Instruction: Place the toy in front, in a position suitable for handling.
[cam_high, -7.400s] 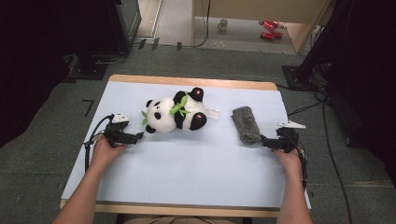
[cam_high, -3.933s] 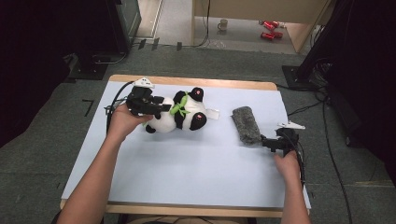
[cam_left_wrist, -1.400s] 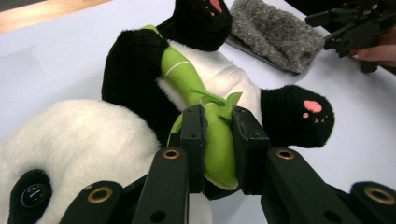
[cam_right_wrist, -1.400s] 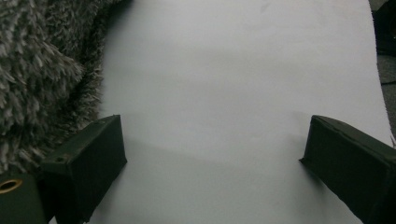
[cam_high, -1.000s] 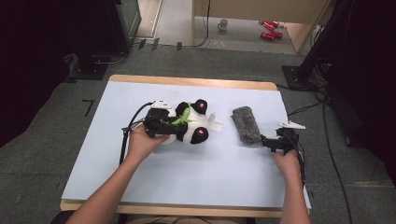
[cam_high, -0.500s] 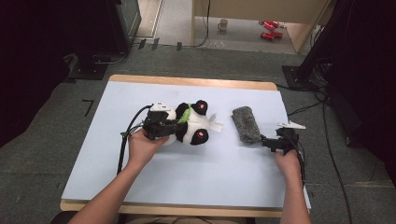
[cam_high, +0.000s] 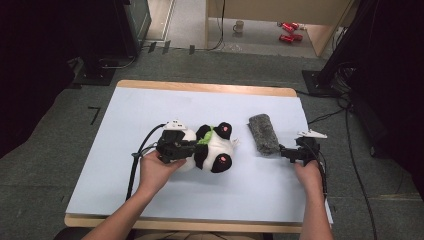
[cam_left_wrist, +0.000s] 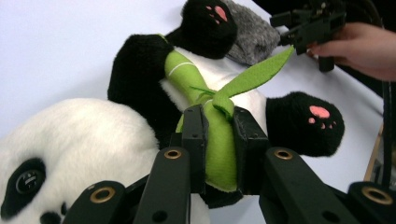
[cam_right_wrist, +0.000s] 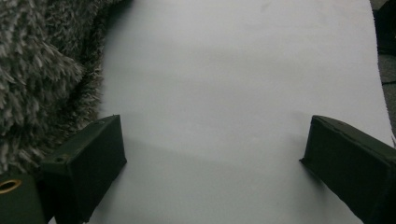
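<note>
Left gripper (cam_left_wrist: 218, 135): jaws clamped on the green felt bamboo stalk (cam_left_wrist: 219, 144) of the black-and-white plush panda (cam_high: 210, 152), which lies directly ahead. Right gripper (cam_right_wrist: 212, 149): jaws wide, nothing between; shaggy grey fabric roll (cam_right_wrist: 42, 70) touching its left jaw, upon the pale blue table mat (cam_high: 150, 110).

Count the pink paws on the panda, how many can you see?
2. In the left gripper view, one pink-padded paw points up beside the grey fuzzy roll; the other paw sticks out right of the green stalk. Others may be hidden.
</note>
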